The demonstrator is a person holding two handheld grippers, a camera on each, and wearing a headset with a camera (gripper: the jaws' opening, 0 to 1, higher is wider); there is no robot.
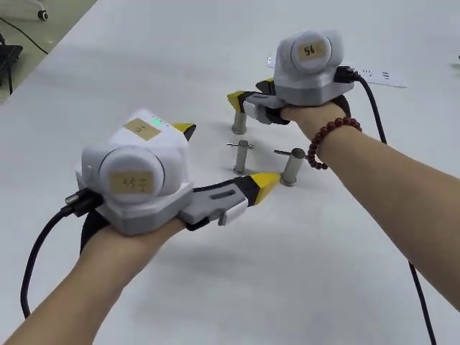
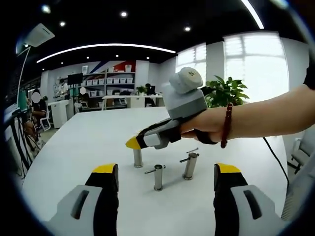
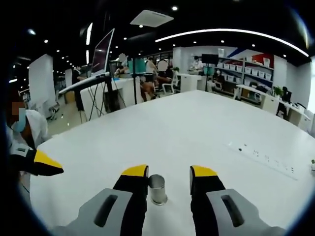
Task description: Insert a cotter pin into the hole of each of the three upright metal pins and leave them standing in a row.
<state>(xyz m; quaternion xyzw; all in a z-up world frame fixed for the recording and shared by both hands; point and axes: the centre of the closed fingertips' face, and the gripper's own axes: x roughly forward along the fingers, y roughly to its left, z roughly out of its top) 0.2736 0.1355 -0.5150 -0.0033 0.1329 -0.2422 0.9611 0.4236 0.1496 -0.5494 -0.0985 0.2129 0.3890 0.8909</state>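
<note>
Three upright metal pins stand on the white table (image 1: pixel 144 65). The middle pin (image 1: pixel 242 154) (image 2: pixel 158 176) and the near-right pin (image 1: pixel 292 165) (image 2: pixel 190 164) each carry a cotter pin crosswise near the top. The far pin (image 1: pixel 239 122) (image 2: pixel 138 157) has a plain shaft. My right gripper (image 1: pixel 251 93) (image 3: pixel 169 172) is open just above the far pin, whose top (image 3: pixel 157 188) sits between the jaws, close to the left one. My left gripper (image 1: pixel 225 155) (image 2: pixel 166 172) is open and holds nothing, just short of the row.
A white power strip (image 1: pixel 374 74) (image 3: pixel 266 155) lies on the table beyond the right gripper. Black cables trail from both grippers (image 1: pixel 36 251). The table's edge (image 1: pixel 50 43) and the floor lie far left. A person (image 3: pixel 19 132) stands past the table.
</note>
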